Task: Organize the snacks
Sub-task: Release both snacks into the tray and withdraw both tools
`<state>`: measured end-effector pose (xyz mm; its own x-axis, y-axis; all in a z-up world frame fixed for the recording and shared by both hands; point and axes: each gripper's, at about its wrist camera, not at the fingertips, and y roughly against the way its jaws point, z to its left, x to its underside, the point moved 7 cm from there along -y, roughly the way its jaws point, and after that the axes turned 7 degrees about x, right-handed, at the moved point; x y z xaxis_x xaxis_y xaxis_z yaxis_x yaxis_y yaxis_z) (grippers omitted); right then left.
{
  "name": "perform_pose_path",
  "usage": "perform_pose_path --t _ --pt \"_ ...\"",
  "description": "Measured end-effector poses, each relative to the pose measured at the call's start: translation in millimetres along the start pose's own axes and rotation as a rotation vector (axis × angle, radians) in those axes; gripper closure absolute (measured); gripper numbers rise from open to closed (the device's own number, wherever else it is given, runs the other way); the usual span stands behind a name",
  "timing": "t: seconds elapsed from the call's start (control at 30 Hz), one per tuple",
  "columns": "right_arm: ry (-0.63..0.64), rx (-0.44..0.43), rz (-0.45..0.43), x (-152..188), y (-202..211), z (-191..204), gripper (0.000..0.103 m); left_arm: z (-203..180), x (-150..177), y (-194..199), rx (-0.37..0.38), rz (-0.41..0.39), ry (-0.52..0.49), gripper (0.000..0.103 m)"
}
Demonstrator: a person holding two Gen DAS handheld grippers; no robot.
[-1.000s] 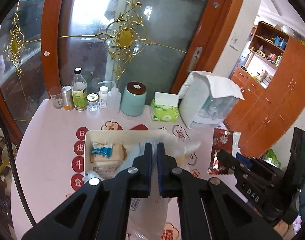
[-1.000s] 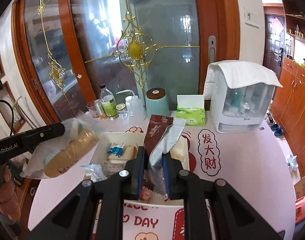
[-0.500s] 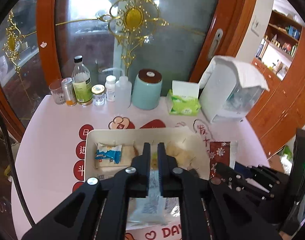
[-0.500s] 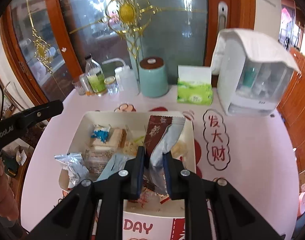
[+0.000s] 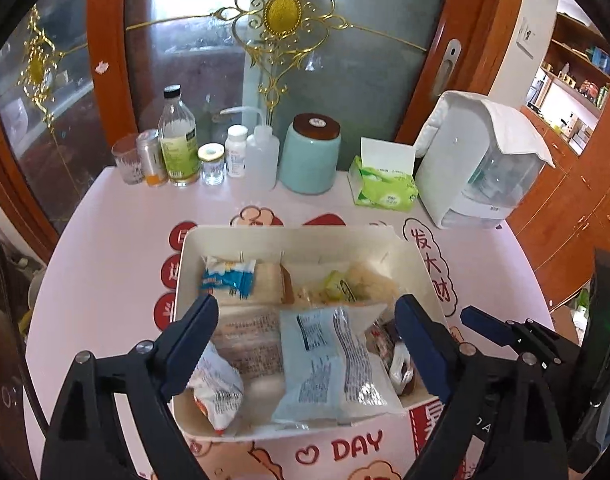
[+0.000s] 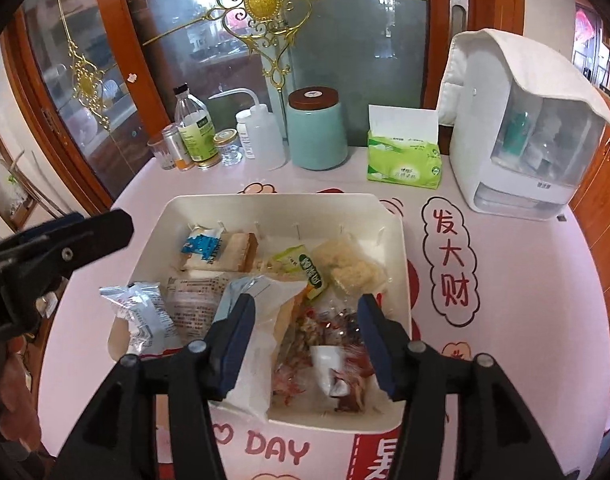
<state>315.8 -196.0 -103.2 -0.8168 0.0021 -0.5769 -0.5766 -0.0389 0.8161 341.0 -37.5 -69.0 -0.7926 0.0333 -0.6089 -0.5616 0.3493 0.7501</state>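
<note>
Both grippers hang over the white tray (image 5: 389,240) at the frame's centre, each with its jaws spread wide and nothing between them. Under the left gripper (image 5: 307,330) a pale blue snack packet (image 5: 329,364) lies in the tray's near half. Under the right gripper (image 6: 305,330), a dark red wrapper (image 6: 347,364) lies at the tray's lower right.

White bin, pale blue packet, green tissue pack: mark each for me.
white bin (image 5: 305,236), left wrist view, far wall.
pale blue packet (image 5: 329,364), left wrist view, middle of its face.
green tissue pack (image 6: 403,168), right wrist view, front face.
</note>
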Motion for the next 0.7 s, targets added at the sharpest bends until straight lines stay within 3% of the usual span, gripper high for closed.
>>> perform_pose_path --t 0.27,0.43,0.7 --pt "-0.03 -0.038 -0.033 16 36 -4 0.049 -21 23 32 -0.033 0.0 -0.029 0.01" --pt "-0.046 -0.039 -0.06 33 70 -11 0.041 -31 43 62 -0.029 -0.025 0.01 0.003" --pt "-0.083 -0.057 -0.071 72 121 -27 0.036 -54 85 103 -0.048 -0.013 0.025 0.002"
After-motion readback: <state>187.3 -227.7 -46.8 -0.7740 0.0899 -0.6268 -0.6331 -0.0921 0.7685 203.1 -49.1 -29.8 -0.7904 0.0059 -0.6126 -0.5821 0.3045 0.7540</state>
